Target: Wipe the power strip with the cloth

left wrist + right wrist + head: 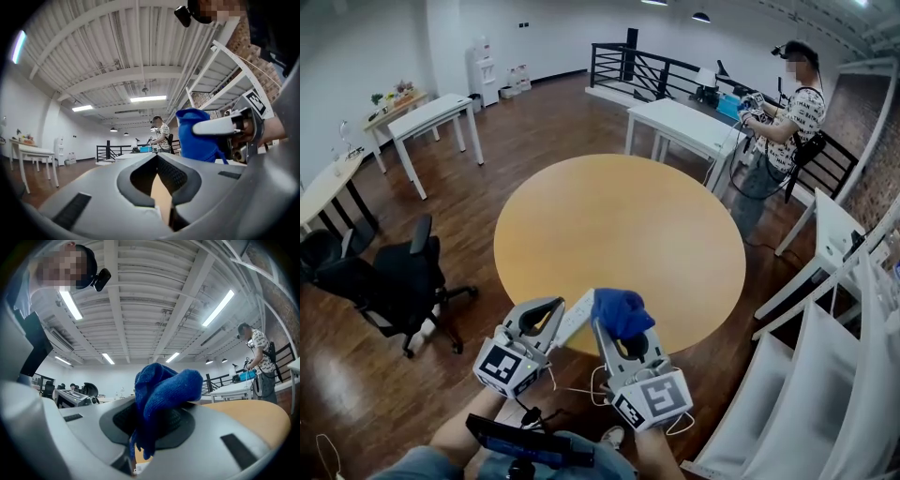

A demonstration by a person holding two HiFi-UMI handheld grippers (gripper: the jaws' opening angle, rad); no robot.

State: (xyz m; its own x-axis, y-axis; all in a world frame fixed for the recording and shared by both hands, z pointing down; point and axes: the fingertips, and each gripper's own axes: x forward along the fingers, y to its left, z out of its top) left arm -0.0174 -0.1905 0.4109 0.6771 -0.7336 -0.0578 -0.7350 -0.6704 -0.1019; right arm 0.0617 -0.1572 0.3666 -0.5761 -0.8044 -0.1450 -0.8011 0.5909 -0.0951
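Head view. Round table (619, 225), bare but for the work at its near edge. Left gripper (553, 309) and right gripper (617, 330) are side by side, low in frame, both pointing out over the table. The strip (575, 317) shows as a white bar between them, slanting up toward the cloth (621, 312). Its top end is just beside the cloth. Cannot tell whether the two touch, nor whether the strip lies flat on the table or is propped. Thin white cable trails below the grippers.

Left gripper view. Jaws together, pads meeting, nothing between them, only table colour through the slit. No strip in this view. The right gripper and its blue cloth are close by on the right.

Right gripper view. Jaws clamped on the cloth, which bunches up and over the tips, with a tail hanging into the gap. Table edge is beyond on the right. The strip cannot be made out here.

Judgement on the step: the cloth is gripped and ready and the strip is within reach. No wiping contact is confirmed, so this is the approach to a stroke.

Next move calls for:
- Lower the bunched end of the cloth onto the strip's top face.
- Draw it along the length of the bar, not across.
- The strip is light and will likely slide, so the empty left gripper should steady one end.
- Keep clear of the cable.
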